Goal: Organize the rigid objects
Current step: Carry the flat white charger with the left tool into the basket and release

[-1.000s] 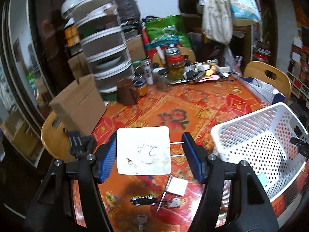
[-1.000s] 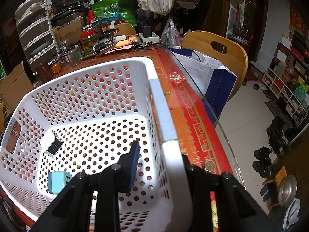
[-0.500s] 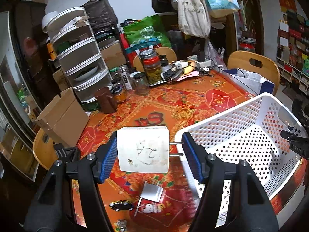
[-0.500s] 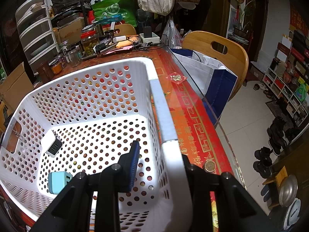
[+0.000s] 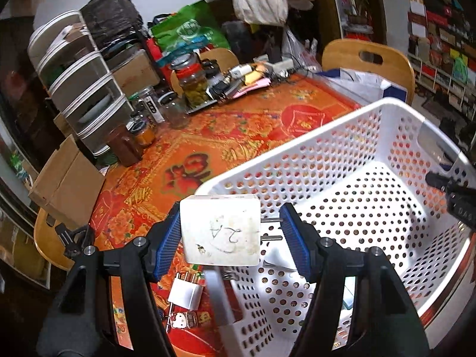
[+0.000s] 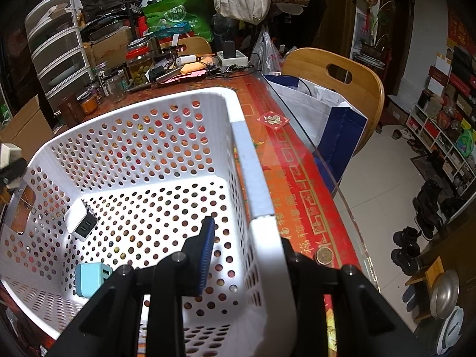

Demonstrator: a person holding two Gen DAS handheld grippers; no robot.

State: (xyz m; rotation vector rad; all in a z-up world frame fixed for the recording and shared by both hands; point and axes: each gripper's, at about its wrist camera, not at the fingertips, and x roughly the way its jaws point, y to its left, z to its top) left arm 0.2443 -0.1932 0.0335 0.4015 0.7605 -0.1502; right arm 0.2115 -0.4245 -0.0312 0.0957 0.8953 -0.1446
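Left gripper [image 5: 230,235], clamped on a white 2-prong charger [image 5: 220,232], has swung over the white basket's [image 5: 312,136] lower-left rim, ready to drop, while the right gripper [image 6: 247,255] pinches its wall.

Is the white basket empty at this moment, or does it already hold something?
Not empty. The white basket holds two things: a white charger and a light blue charger on its perforated floor.

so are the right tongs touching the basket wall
Touching. The right wrist view shows the right tongs clamped on the white basket's side wall, blue pad pressed against the inside, the other finger outside.
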